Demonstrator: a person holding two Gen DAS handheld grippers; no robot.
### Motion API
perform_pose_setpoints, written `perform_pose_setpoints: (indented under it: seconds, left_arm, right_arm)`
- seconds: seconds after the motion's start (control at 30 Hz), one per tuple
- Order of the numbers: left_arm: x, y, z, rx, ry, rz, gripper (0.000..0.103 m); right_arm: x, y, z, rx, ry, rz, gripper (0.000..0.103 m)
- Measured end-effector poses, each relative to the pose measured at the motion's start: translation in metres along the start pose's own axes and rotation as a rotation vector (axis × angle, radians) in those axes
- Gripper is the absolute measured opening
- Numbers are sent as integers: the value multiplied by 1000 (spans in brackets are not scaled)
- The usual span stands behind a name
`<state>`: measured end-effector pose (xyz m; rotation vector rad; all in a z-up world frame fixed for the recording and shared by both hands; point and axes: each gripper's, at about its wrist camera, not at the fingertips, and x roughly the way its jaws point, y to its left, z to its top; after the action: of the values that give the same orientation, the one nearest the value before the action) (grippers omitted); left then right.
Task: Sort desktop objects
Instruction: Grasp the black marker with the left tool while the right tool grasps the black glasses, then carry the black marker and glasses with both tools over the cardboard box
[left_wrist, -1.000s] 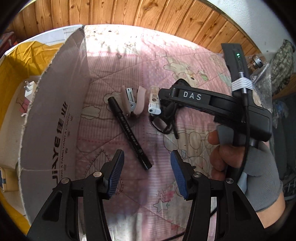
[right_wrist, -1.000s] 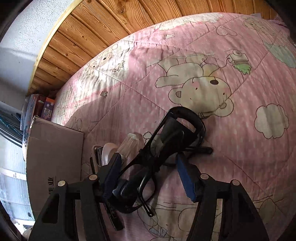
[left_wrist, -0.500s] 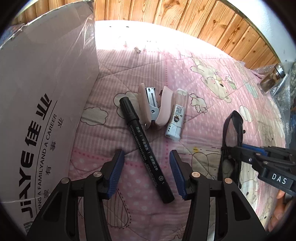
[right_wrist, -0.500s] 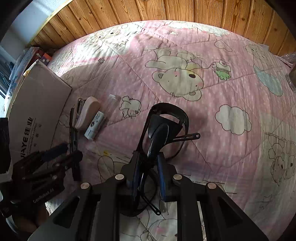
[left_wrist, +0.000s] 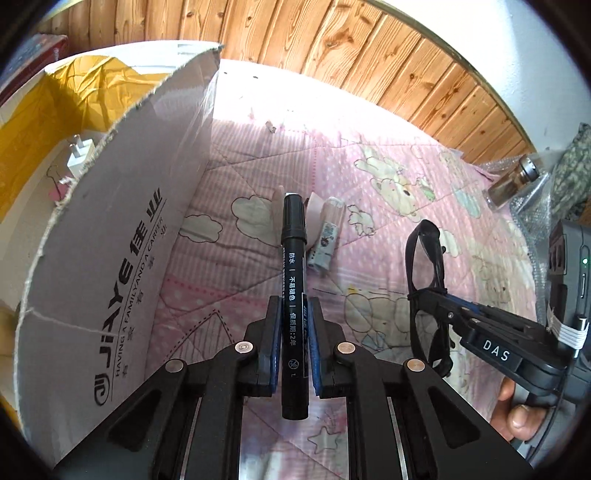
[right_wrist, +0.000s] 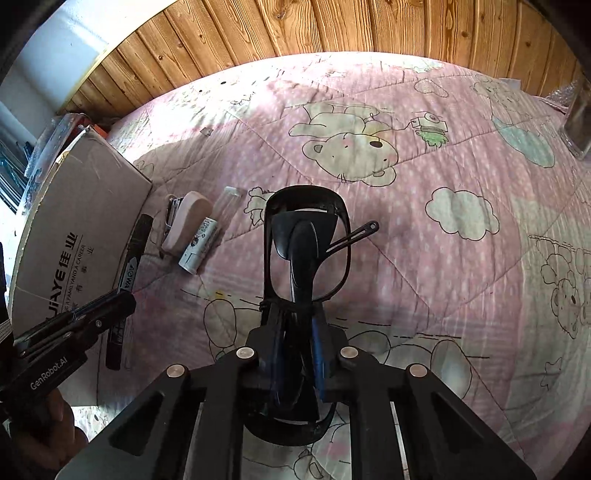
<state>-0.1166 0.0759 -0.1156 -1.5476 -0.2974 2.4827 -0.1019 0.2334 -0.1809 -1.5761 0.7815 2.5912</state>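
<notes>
My left gripper (left_wrist: 291, 306) is shut on a black marker (left_wrist: 293, 258) and holds it above the pink quilt, pointing forward. The marker also shows in the right wrist view (right_wrist: 127, 273). My right gripper (right_wrist: 295, 325) is shut on black glasses (right_wrist: 306, 243), held off the quilt; they also show in the left wrist view (left_wrist: 424, 266). A pink stapler (right_wrist: 186, 221) and a small white tube (right_wrist: 197, 245) lie on the quilt next to the cardboard box (left_wrist: 110, 258). In the left wrist view the marker partly hides the stapler.
The open cardboard box (right_wrist: 74, 236) stands at the left, with yellow lining (left_wrist: 44, 110) and a white plug (left_wrist: 79, 155) inside. A glass jar (left_wrist: 511, 181) stands at the far right. A wooden wall (right_wrist: 332, 29) borders the quilt (right_wrist: 443, 258).
My left gripper has closed on the black marker and lifted it off the quilt. My right gripper stays shut on the glasses and has risen a little.
</notes>
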Motion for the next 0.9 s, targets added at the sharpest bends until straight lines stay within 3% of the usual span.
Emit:
perform_pose_setpoints:
  seconds: [0.37, 0.9]
  left_arm:
    - [-65, -7, -21, 23, -38, -50, 13]
    - [-119, -1, -42, 68, -137, -25, 13]
  right_arm:
    - [-54, 26, -33, 35, -88, 54, 15]
    - [-81, 82, -82, -62, -177, 10, 15]
